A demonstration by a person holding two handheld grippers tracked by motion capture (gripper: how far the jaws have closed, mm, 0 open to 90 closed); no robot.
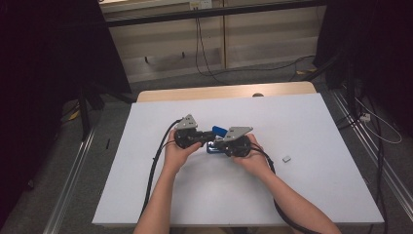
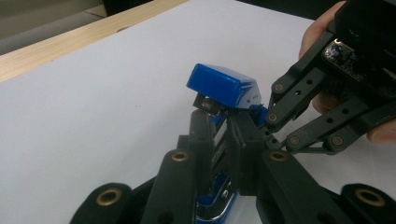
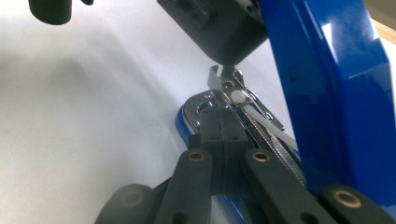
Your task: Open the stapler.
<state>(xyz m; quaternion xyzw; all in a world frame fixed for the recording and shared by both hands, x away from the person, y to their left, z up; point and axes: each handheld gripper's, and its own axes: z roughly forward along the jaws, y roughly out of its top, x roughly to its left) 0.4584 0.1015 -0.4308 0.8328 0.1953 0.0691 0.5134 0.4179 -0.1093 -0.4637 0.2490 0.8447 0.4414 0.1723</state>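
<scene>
The blue stapler [image 1: 217,138] lies near the centre of the white table [image 1: 146,185], between the two hands, with its cover [image 2: 223,86] swung up and the staple channel [image 3: 261,123] exposed. The left gripper [image 2: 219,135] is pinched on the stapler's body from either side, just below the raised cover. The right gripper [image 3: 223,128] has its jaws pressed together at the chrome front end of the base, at about 9 o'clock from the staple channel; whether anything is caught between them cannot be told. The step in hand is judged to be work on the opened magazine. The base is best held flat and steady by the left gripper while the right is guided along the channel without twisting. A small grey block [image 1: 287,158], possibly staples, lies at 4 o'clock from the stapler, apart.
</scene>
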